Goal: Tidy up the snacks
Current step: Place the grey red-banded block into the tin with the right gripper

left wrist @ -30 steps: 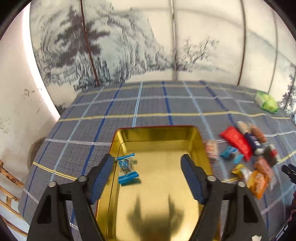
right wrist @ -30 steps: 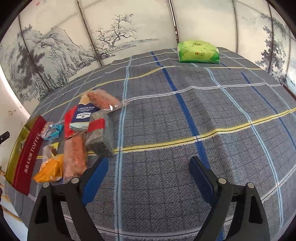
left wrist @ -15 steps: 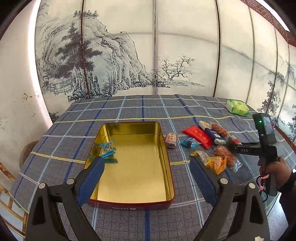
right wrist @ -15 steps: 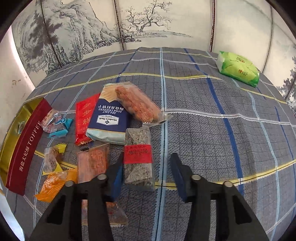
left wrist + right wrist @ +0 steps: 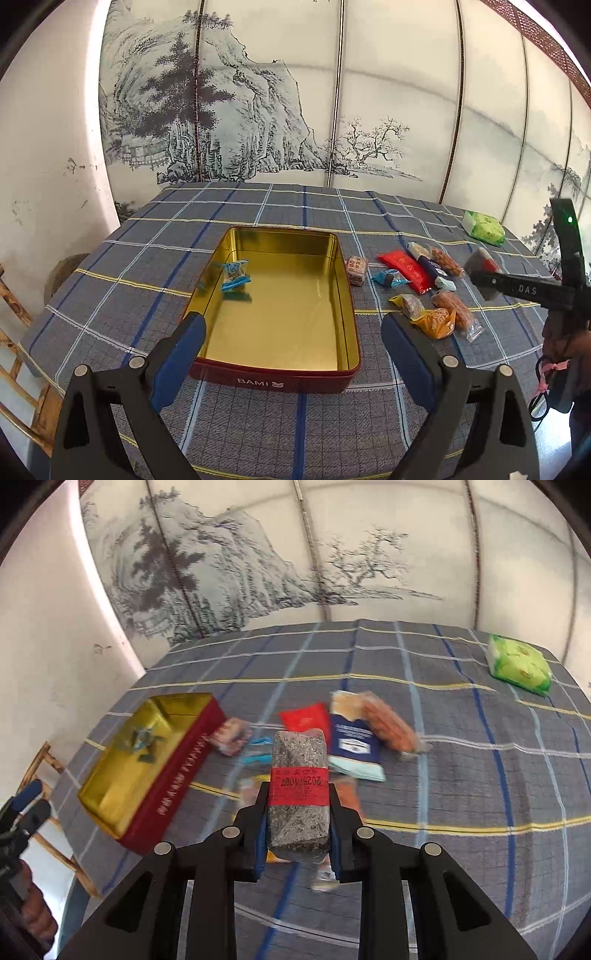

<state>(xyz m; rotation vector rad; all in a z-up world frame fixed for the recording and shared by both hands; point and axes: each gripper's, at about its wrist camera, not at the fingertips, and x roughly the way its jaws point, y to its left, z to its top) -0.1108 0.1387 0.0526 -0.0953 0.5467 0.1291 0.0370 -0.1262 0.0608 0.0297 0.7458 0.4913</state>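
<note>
Gripping the grey speckled snack bar (image 5: 298,790) with its red date band, my right tongs (image 5: 297,823) are clamped on its two long sides and hold it lifted clear of the counter (image 5: 461,775), above the loose pile of snacks; the left camera catches the same bar out at the far right, hanging in the air. Beneath and just beyond it lie the navy cracker packet (image 5: 352,744), the red sachet (image 5: 306,718), a clear bag of orange snacks (image 5: 388,723), a small pink-wrapped sweet (image 5: 231,736) and a blue-wrapped candy (image 5: 258,749), though motion blur smears this view. From the left side I can also pick out an orange packet (image 5: 436,323) and a clear pack of reddish pieces (image 5: 456,314) at the near edge of the pile. My left tongs (image 5: 293,345) stand wide apart and carry nothing, poised over the near end of the gold-lined tin (image 5: 347,295), which sits to the left of the pile on the checked cloth. Only one blue-wrapped candy (image 5: 234,275) lies inside the tin, so I judge the sorting barely begun: one piece stowed, one bar in transit, and the rest of the heap yet to go. A green pack (image 5: 519,664) rests well apart at the far corner.
</note>
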